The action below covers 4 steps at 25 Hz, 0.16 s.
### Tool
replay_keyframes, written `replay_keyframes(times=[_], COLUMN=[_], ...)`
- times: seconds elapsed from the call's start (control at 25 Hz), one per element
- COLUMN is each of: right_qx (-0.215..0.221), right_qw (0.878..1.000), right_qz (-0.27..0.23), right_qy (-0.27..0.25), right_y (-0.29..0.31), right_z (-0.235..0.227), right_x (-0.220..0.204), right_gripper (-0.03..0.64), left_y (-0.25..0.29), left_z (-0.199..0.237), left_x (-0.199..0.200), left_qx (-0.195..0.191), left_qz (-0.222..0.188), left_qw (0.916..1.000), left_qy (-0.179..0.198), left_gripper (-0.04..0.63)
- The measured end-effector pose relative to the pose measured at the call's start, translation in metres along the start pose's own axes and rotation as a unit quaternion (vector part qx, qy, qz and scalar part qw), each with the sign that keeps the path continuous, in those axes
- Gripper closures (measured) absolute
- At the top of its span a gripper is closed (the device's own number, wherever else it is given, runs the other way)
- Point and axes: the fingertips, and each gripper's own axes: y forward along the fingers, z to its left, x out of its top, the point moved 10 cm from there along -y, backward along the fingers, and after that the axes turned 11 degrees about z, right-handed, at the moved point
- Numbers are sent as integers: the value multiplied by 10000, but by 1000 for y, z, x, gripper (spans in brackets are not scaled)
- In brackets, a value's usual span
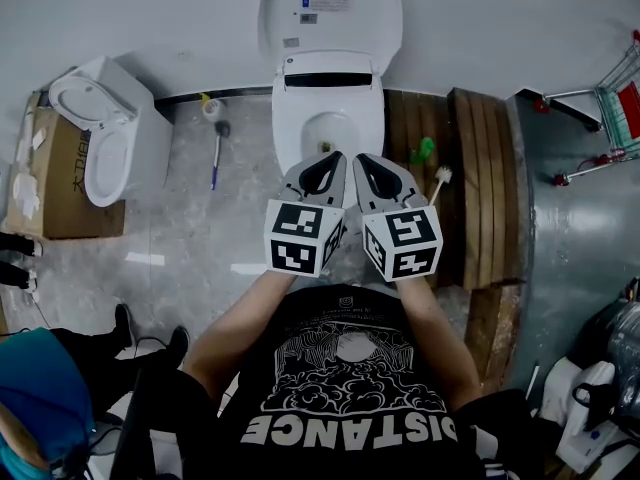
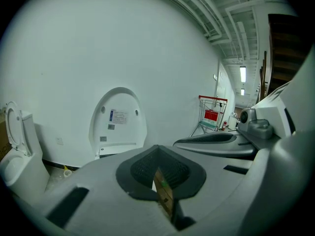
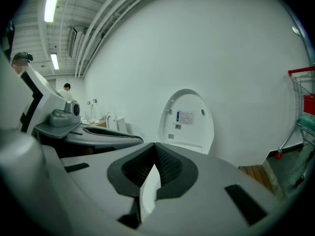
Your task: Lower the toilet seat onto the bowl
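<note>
The white toilet bowl [image 1: 328, 118] stands against the wall with its seat and lid [image 1: 330, 13] raised upright; a printed label shows on the raised part. In the gripper views the raised seat and lid [image 2: 118, 124] [image 3: 187, 122] stand some way ahead. My left gripper [image 1: 322, 160] and right gripper [image 1: 368, 160] are held side by side just above the bowl's front edge. Both are shut with nothing between the jaws, as the left gripper [image 2: 158, 168] and right gripper [image 3: 156, 168] show in their own views. Neither touches the seat.
A second toilet [image 1: 100, 133] sits on a cardboard box [image 1: 60, 183] at the left. A toilet brush [image 1: 217, 153] lies on the floor left of the bowl. A wooden platform [image 1: 470, 168] with a green bottle [image 1: 423, 151] lies to the right, and a shopping cart [image 1: 615, 98] beyond.
</note>
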Motion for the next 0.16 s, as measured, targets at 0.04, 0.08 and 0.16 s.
replay_keyframes(times=[0.04,0.08,0.16], right_qx=[-3,-4,-3], right_qw=[10000,10000,10000], right_qz=[-3,-3,2], right_qy=[3,5,10], right_y=[1,2,4], right_z=[1,1,3], right_x=[0,1,0], right_gripper=[600,600,600], left_y=[0,0,0], left_z=[1,2,4], left_x=[0,0,-1], left_qx=[-7,-12,-20], left_qz=[0,2,5], left_qw=[10000,10000,10000], left_qy=[1,1,-2], left_gripper=[584,584,584])
